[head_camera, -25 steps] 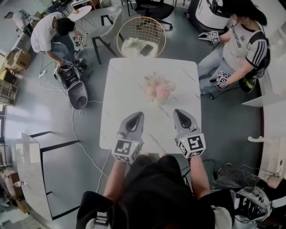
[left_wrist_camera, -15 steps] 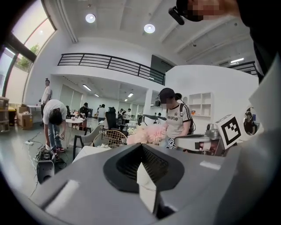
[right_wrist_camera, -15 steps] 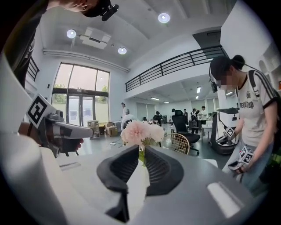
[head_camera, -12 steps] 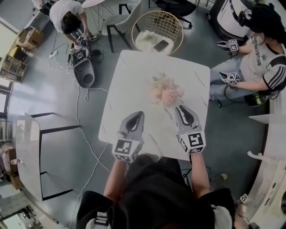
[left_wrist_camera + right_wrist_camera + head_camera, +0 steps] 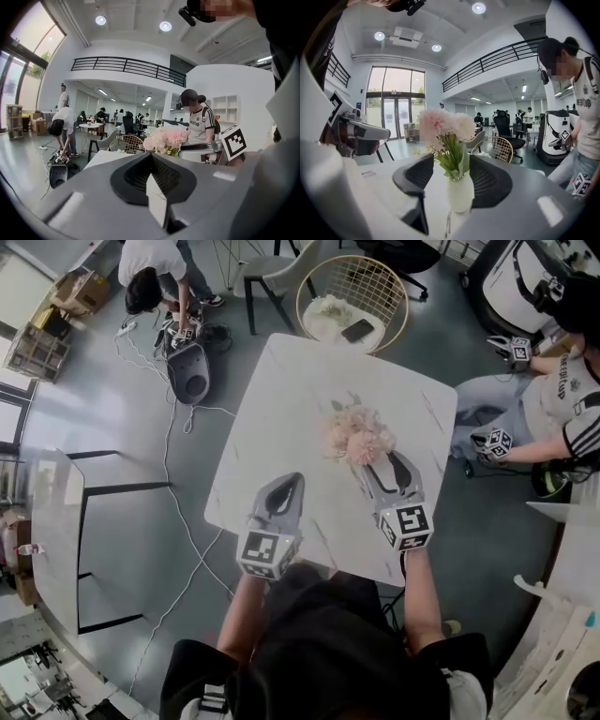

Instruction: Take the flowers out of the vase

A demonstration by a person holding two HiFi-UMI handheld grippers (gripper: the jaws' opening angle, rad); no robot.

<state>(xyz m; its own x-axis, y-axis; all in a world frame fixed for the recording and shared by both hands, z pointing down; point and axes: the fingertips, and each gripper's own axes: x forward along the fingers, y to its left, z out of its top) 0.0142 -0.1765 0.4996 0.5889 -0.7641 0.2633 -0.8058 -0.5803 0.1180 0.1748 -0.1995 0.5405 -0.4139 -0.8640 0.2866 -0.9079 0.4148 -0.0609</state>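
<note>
A bunch of pale pink flowers (image 5: 358, 435) stands in a small white vase (image 5: 460, 191) on the white marble table (image 5: 281, 399). In the right gripper view the vase sits between the two dark pads, with the blooms (image 5: 440, 124) above them. My right gripper (image 5: 382, 465) is right beside the flowers; its jaws are opening and do not press on the vase. My left gripper (image 5: 291, 482) hovers over the table to the left of the flowers with its jaws shut and nothing in them. From the left gripper view I see the flowers (image 5: 166, 138) ahead and the right gripper (image 5: 201, 150) beside them.
A gold wire chair (image 5: 352, 301) with a cushion and a phone stands behind the table. A seated person (image 5: 562, 399) holds two grippers at the right. Another person (image 5: 155, 268) bends over a device (image 5: 187, 371) on the floor, with cables trailing along the table's left side.
My right gripper has moved forward up to the flowers and its jaws have spread apart. The left gripper has kept about the same place. The head view has swung, so the table looks turned.
</note>
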